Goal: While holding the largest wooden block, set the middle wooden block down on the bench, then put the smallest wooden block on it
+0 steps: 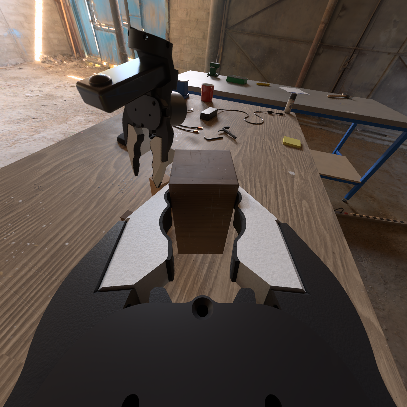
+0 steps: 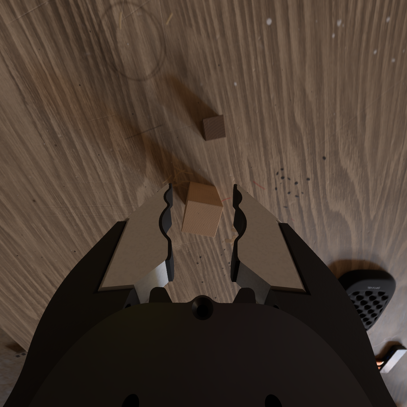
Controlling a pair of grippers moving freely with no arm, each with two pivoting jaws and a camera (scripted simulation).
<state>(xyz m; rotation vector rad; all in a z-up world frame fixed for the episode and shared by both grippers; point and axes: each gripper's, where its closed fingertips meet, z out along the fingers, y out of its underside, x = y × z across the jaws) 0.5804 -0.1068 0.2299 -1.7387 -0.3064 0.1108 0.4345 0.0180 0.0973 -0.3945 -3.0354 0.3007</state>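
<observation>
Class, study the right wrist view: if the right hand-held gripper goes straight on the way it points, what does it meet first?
Most likely the light wooden block, which lies on the bench between its open fingers; depth is uncertain.

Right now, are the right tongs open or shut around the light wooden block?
Open. In the right wrist view the right tongs straddle the light wooden block, with bench visible between each finger and the block.
</observation>
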